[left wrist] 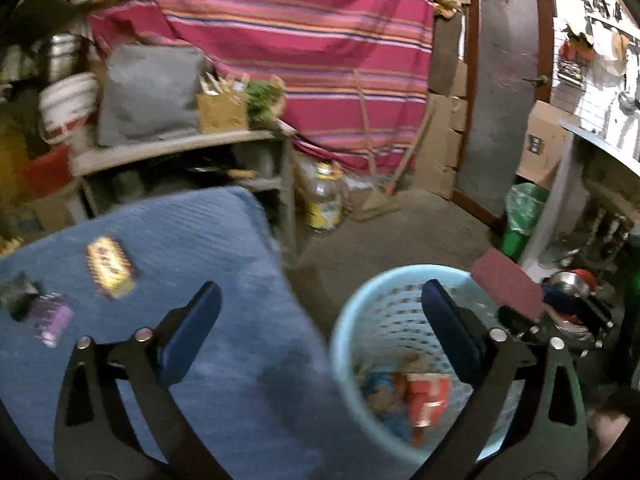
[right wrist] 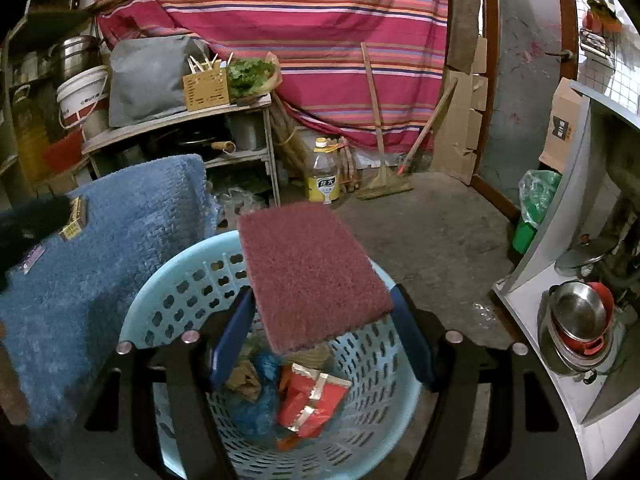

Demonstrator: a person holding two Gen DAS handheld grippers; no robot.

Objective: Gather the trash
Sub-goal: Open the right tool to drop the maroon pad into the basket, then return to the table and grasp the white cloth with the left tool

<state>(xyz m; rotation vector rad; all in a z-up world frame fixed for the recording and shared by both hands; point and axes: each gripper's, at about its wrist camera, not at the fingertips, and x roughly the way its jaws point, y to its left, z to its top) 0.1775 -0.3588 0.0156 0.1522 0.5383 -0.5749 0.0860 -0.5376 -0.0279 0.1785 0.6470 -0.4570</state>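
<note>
Your right tongs (right wrist: 322, 328) are pinching a maroon scouring pad (right wrist: 310, 272) by its near edge, with a blue pad pressed to each side of it. The pad sticks out flat ahead of the fingers and hangs over the far rim of the light blue perforated basket (right wrist: 172, 300). Inside the basket, on its bottom, lie a red wrapper with silver edges (right wrist: 310, 400), a crumpled blue wrapper (right wrist: 256, 404) and a brownish scrap (right wrist: 244, 380).

Your left tongs (left wrist: 320, 336) are spread wide with nothing between them: one finger is over the blue knitted cloth (left wrist: 224, 264), the other over the basket's left rim. The left view is blurred.

On the blue cloth, toward its left edge, a yellow packet (left wrist: 110, 268) and a purple wrapper (left wrist: 52, 318) lie apart from each other, and a dark lump (left wrist: 18, 294) sits just beside the purple one; you cannot tell what that lump is. The cloth's right edge meets the basket's left rim in both views.

Past the basket, on the bare floor, stands a bottle with a yellow label (right wrist: 324, 176).
</note>
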